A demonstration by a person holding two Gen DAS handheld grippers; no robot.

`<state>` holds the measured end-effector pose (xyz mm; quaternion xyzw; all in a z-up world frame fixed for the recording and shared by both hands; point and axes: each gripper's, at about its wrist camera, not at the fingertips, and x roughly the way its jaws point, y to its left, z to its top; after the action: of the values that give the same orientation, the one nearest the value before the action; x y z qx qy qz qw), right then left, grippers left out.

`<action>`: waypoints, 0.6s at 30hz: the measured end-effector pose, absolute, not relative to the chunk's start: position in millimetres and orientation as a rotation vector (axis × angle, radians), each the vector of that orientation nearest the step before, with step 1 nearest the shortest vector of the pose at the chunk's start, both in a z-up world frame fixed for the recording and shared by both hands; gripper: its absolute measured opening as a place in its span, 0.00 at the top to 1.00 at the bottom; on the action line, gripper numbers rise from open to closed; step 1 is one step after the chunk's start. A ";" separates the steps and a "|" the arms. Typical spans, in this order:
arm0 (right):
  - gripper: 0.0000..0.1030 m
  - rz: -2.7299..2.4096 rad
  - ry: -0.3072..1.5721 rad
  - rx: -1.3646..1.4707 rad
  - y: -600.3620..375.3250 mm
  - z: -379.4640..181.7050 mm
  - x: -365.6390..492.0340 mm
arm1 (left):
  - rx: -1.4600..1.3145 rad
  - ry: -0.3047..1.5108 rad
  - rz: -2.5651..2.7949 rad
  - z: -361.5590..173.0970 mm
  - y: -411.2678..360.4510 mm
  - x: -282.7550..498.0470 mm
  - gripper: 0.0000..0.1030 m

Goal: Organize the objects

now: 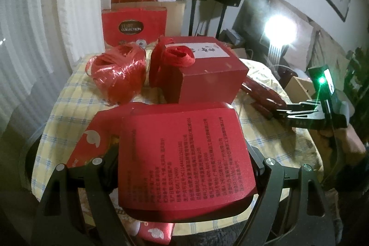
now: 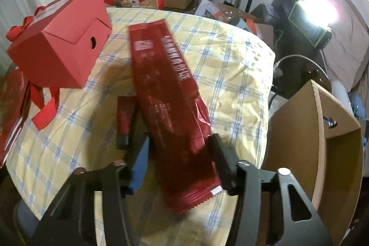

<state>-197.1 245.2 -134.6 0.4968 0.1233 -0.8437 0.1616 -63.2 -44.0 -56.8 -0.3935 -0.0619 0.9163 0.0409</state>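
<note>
packet [image 2: 170, 96] was found lying lengthwise on the checked cloth [image 2: 230, 75], near end caught between the right gripper [image 2: 182, 167] pads, while a printed red box [image 1: 182, 158] was held by the left gripper [image 1: 184, 167].

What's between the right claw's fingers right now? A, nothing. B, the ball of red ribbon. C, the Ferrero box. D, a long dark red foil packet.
D: in the right wrist view the right claw straddles the near end of the long foil packet lying on the checked cloth.

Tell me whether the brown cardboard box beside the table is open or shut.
Open: the cardboard box shows its bare inner walls, with no lid over its top.
</note>
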 end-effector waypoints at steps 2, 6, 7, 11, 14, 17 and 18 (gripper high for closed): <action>0.62 -2.407 0.355 1.414 244.5 -130.8 -187.8 | -1.194 -0.187 2.813 -52.4 -43.6 -57.9 0.21; 0.67 -2.428 0.321 1.376 246.6 -113.9 -159.5 | -1.175 -0.192 2.820 -45.7 -42.4 -48.5 0.21; 0.68 -2.434 0.311 1.370 247.1 -110.5 -152.0 | -1.172 -0.194 2.821 -44.4 -42.1 -46.7 0.21; 0.68 -2.407 0.261 1.399 250.3 -101.7 -117.9 | -1.159 -0.194 2.819 -39.5 -39.2 -40.3 0.21; 0.65 -2.389 0.272 1.429 251.0 -103.1 -92.4 | -1.145 -0.188 2.818 -37.1 -36.2 -37.9 0.21; 0.59 -2.368 0.262 1.470 255.0 -109.0 -71.8 | -1.148 -0.185 2.809 -37.7 -31.3 -36.9 0.21; 0.56 -2.362 0.257 1.488 256.6 -112.0 -65.5 | -1.153 -0.186 2.803 -38.5 -29.8 -37.4 0.21</action>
<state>-65.5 256.6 -112.0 0.5231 0.0904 -0.8306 0.1683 -37.4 -29.8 -38.5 -0.3791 -0.0610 0.9218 0.0526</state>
